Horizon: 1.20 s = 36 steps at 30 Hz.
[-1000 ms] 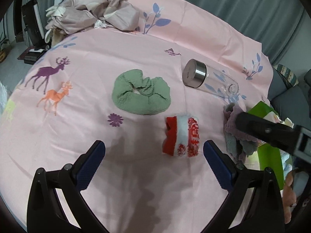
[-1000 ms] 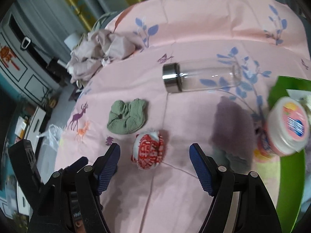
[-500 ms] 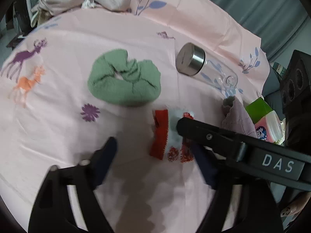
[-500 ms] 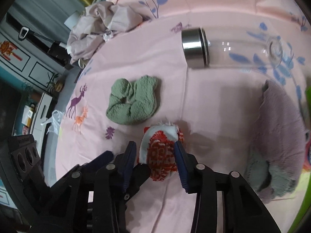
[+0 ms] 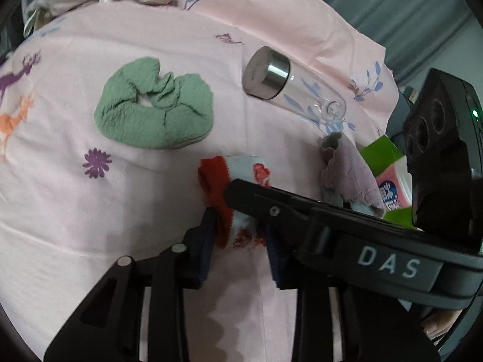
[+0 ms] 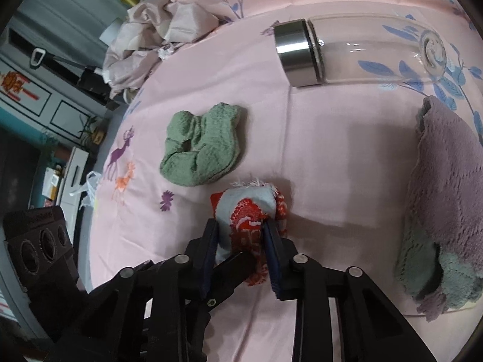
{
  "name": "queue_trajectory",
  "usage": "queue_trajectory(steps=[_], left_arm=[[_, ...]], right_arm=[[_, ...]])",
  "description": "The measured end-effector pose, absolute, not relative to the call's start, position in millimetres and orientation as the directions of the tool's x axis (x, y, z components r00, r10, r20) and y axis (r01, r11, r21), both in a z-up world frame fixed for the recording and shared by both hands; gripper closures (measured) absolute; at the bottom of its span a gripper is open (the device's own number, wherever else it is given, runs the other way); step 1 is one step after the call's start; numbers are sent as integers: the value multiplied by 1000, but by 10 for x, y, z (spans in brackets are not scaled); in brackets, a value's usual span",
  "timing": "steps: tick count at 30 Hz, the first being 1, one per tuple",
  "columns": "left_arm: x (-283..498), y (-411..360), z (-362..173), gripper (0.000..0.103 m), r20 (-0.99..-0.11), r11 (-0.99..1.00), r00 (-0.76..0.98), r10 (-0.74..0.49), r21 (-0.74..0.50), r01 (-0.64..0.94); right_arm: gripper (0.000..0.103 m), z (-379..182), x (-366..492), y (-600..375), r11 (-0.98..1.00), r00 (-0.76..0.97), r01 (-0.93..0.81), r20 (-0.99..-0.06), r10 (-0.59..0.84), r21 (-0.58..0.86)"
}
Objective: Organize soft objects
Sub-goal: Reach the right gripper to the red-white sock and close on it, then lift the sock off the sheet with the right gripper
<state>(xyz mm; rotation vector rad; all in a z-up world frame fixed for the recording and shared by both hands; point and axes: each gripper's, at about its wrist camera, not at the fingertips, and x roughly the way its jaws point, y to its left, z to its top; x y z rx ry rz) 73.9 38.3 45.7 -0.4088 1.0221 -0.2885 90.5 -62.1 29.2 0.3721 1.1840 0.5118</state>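
A red and white sock bundle (image 5: 241, 235) (image 6: 247, 211) lies on the pink sheet. My left gripper (image 5: 240, 241) is shut on its near end. My right gripper (image 6: 241, 241) is shut on the same bundle from the other side; its black finger crosses the left wrist view (image 5: 302, 208). A green scrunchie-like cloth (image 5: 154, 114) (image 6: 202, 147) lies just beyond the bundle to the left. A purple fleece cloth (image 5: 347, 169) (image 6: 446, 187) over a grey-green one (image 6: 422, 265) lies to the right.
A glass bottle with a steel cap (image 5: 268, 72) (image 6: 347, 51) lies on its side behind the bundle. A crumpled beige cloth heap (image 6: 157, 33) sits at the far edge. A green box and a pink tub (image 5: 392, 187) stand at the right.
Both grippers moved in on the sock bundle and closed on it: the right one first, then the left. The bundle is squeezed narrower between the pads.
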Motion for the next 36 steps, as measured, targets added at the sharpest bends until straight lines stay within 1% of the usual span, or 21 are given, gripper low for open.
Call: queue_trajectory(steps=[5, 10, 16, 19, 23, 26, 30, 36], left_arm=[[660, 363, 574, 76, -750, 897, 525, -402, -437, 62], [504, 338, 749, 77, -721, 905, 573, -389, -414, 95], [285, 336, 1015, 77, -637, 893, 649, -417, -419, 162], [163, 269, 1164, 78, -590, 897, 689, -421, -384, 219], [56, 250, 1290, 78, -527, 877, 714, -462, -393, 277], [-15, 225, 1378, 78, -493, 876, 736, -465, -379, 300], [-11, 169, 1395, 78, -492, 869, 726, -481, -375, 322], [-45, 3, 1387, 78, -497, 878, 730, -469, -356, 321]], right_arm=[[72, 384, 824, -646, 809, 313, -198, -747, 587, 553], [72, 595, 671, -683, 801, 364, -237, -714, 598, 550], [72, 980, 406, -704, 824, 461, -302, -683, 566, 479], [72, 1129, 233, -767, 827, 528, -321, -637, 561, 462], [72, 1359, 70, -751, 861, 585, -351, -632, 509, 369], [72, 1449, -6, -794, 860, 614, -363, -603, 510, 357], [72, 1449, -31, -868, 868, 627, -350, -600, 497, 353], [72, 1410, -77, -1050, 859, 630, -340, -586, 510, 381]])
